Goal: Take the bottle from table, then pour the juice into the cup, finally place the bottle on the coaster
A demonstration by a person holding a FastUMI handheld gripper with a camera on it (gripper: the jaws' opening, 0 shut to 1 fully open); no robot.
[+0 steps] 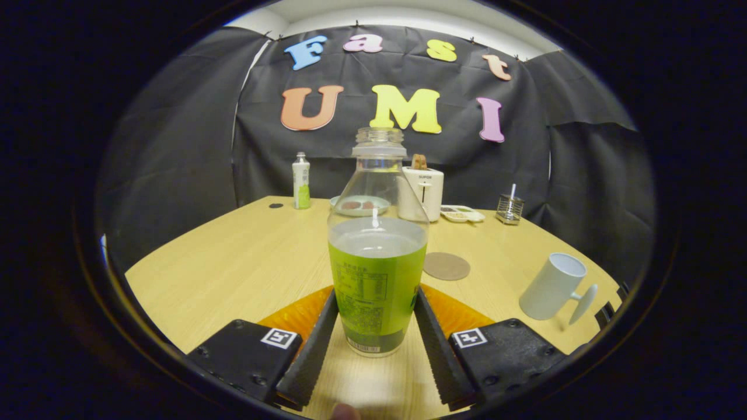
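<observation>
A clear bottle [376, 274] with a green label stands upright between my fingers, its cap off and juice up to the label's top. My gripper [376, 298] is shut on it, and both fingers [318, 338] press against its lower sides. Its base sits at or just above the wooden table [233, 262]; I cannot tell which. A round brown coaster [446, 266] lies just beyond the bottle, slightly right. A white cup [551, 286] with a handle stands farther right, near the table's edge.
Along the table's far side are a small white and green bottle [301, 181], a plate [359, 205], a white toaster [421, 189], a small tray [462, 213] and a wire holder [510, 209]. Bare wood lies left of the bottle.
</observation>
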